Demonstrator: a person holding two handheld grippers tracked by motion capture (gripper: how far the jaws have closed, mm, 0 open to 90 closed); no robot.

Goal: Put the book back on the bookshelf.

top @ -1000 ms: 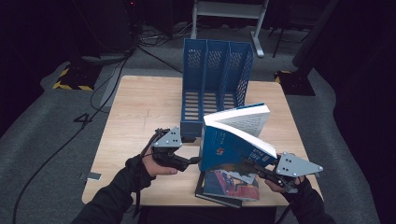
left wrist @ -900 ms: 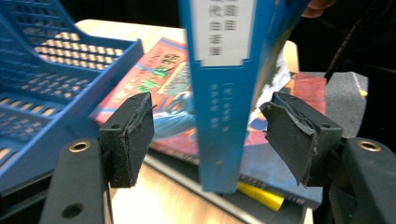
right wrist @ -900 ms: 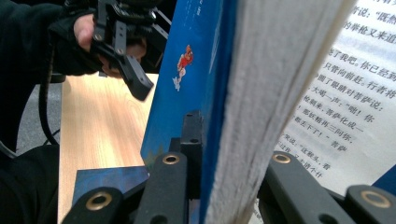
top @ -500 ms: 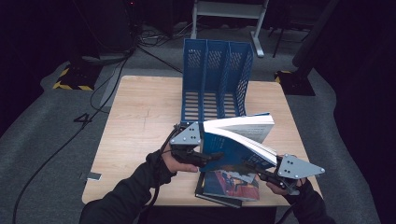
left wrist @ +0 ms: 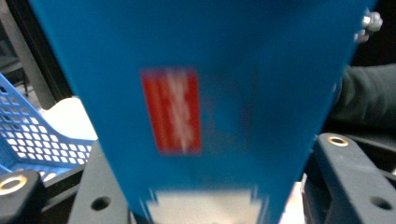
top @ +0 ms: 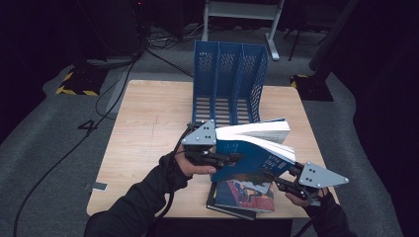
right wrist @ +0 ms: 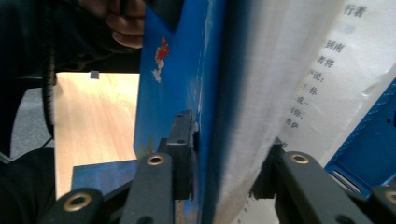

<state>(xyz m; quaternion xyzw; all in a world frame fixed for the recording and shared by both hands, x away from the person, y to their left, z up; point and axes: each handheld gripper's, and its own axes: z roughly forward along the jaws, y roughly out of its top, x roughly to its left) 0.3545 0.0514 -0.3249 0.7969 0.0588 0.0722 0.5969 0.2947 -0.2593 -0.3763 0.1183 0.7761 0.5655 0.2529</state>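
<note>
Left gripper (top: 236, 159) newly astride blue book (top: 249, 158)

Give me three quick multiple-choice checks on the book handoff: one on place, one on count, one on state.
1. Where is the blue book? A inside the file rack B lifted above the lower book C on the floor
2. How many slots has the blue file rack? A two B three C five
3. How is the blue book? A shut flat B splayed open C torn in half

B: it hangs over the lower book on the table.
B: two dividers make three slots.
B: its pages fan apart.
</note>
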